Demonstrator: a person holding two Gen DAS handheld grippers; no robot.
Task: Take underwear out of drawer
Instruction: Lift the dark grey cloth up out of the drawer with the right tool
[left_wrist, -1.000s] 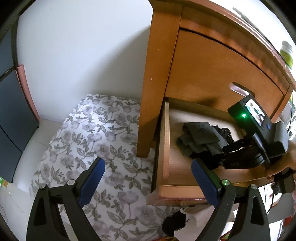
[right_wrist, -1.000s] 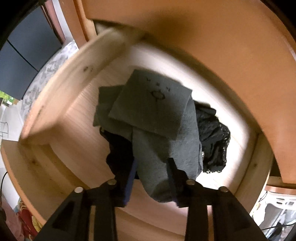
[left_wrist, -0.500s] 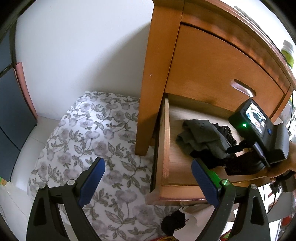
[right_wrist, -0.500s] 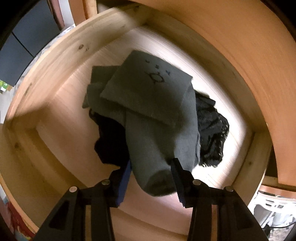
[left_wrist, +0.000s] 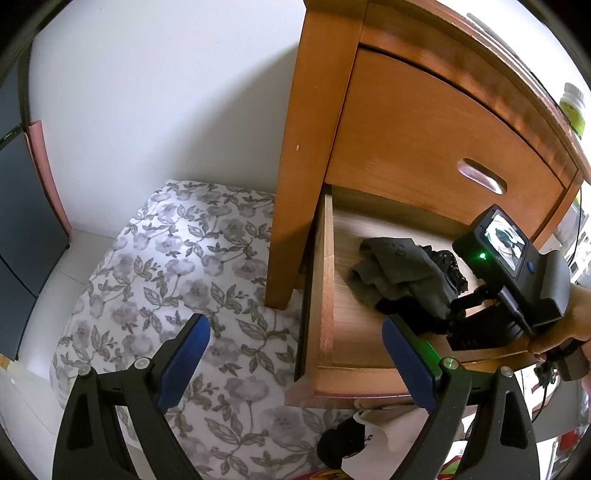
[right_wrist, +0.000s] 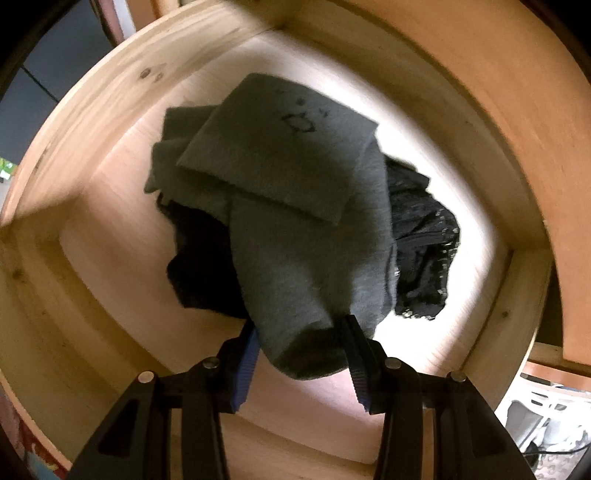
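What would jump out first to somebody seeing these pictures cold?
A heap of grey cloth over black lace in the open wooden drawer, with the right tongs straddling its near end. Beside the cabinet lies a flowered sheet, the left tongs hanging open above.

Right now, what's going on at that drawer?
A person is working an open wooden drawer with two handheld grippers. The right gripper points down into it, its fingers on either side of the near end of a grey garment lying over black lacy underwear; whether the pads already press on the fabric is not clear. Nothing is lifted out yet. The left gripper hangs open and empty beside the drawer, above a floral bedsheet.
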